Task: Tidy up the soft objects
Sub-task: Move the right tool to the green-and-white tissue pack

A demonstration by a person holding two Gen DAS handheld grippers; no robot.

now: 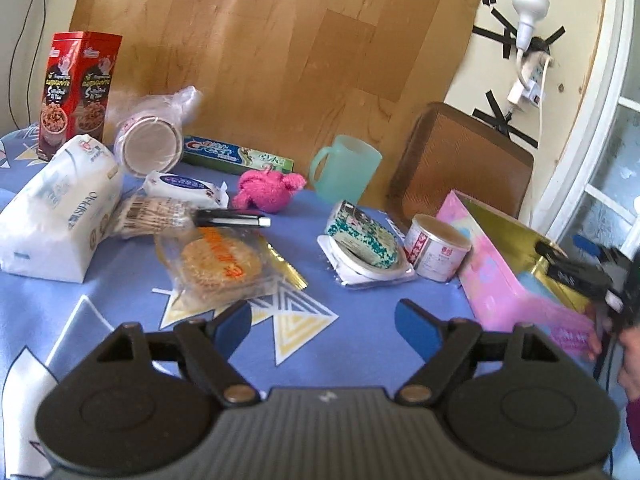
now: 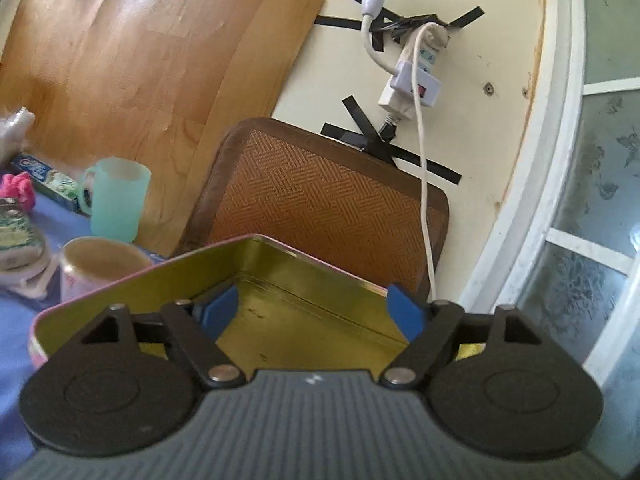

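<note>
A pink knotted soft cloth (image 1: 267,191) lies on the blue tablecloth at the back middle; it also shows at the left edge of the right wrist view (image 2: 18,191). A white soft tissue pack (image 1: 56,212) lies at the left, and a small wipes pack (image 1: 184,187) beside it. An open pink tin box with a gold inside (image 1: 516,280) stands at the right. My left gripper (image 1: 323,326) is open and empty above the cloth's triangle pattern. My right gripper (image 2: 312,312) is open and empty, hovering over the tin box (image 2: 280,280).
A red snack box (image 1: 76,92), a stack of cups in plastic (image 1: 150,148), a toothpaste box (image 1: 236,155), a teal mug (image 1: 345,170), a cracker bag (image 1: 220,266), a tape roll (image 1: 362,242) and a small can (image 1: 436,252) crowd the table. A woven chair back (image 2: 328,208) stands behind.
</note>
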